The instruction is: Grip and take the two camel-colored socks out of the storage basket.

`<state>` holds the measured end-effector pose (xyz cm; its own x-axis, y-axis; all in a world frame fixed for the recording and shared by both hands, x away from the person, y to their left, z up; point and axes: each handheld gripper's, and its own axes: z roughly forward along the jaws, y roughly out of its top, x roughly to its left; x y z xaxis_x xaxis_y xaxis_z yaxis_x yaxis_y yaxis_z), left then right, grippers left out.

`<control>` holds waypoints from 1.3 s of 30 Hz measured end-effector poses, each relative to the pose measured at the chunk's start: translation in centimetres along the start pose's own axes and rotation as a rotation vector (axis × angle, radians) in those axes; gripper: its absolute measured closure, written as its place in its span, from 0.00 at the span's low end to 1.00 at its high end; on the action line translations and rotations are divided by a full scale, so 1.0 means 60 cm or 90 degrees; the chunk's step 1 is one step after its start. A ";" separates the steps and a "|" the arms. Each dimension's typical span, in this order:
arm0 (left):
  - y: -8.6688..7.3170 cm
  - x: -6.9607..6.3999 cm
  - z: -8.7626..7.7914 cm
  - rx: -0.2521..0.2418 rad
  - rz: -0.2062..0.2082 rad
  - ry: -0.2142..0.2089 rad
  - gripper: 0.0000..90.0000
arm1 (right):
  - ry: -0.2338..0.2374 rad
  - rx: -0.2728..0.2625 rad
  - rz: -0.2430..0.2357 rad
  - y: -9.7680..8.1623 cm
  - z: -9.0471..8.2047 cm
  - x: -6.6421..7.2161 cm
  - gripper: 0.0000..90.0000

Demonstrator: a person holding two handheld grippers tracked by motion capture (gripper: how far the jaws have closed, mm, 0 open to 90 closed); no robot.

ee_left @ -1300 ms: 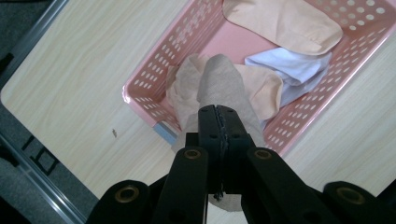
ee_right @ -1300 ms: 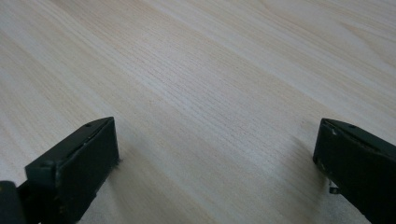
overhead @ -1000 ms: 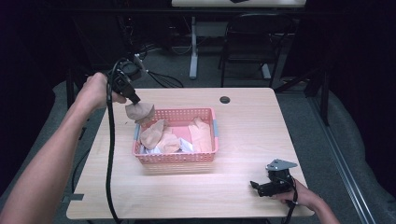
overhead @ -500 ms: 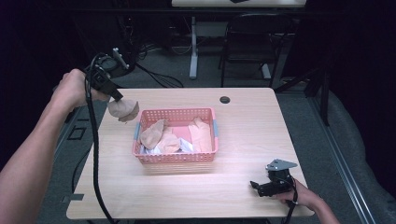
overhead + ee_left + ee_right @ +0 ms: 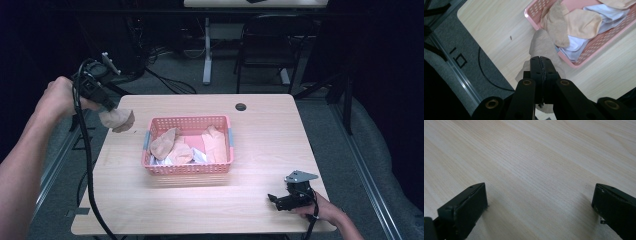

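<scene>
One crumpled tan sock (image 5: 118, 120) hangs from the left hand-held gripper (image 5: 111, 107).

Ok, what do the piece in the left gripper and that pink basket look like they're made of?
The held piece looks like soft tan knit fabric, matte; it droops and creases below the left gripper, likely a sock. The basket looks like moulded pink plastic, slightly glossy: stiff walls with a regular grid of holes. The table looks like pale wood-grain laminate, though it could be real wood.

A pink plastic mesh basket (image 5: 187, 167) sits mid-table on the pale wooden table (image 5: 260, 210), holding beige and white cloths (image 5: 172, 147). Left of it, over the table's left edge, hangs a beige crumpled cloth (image 5: 117, 120).
</scene>
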<state>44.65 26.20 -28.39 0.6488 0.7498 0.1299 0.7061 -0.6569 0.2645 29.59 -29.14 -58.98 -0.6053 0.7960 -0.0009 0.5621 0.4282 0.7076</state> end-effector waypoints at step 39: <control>-0.087 0.046 0.218 0.050 -0.090 -0.082 0.99 | -0.002 0.005 -0.003 0.001 -0.001 0.000 0.00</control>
<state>46.49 30.64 -41.90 0.5693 0.8216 -0.0280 0.8091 -0.5540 0.1962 29.59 -29.16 -58.91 -0.6068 0.7948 -0.0065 0.5630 0.4356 0.7023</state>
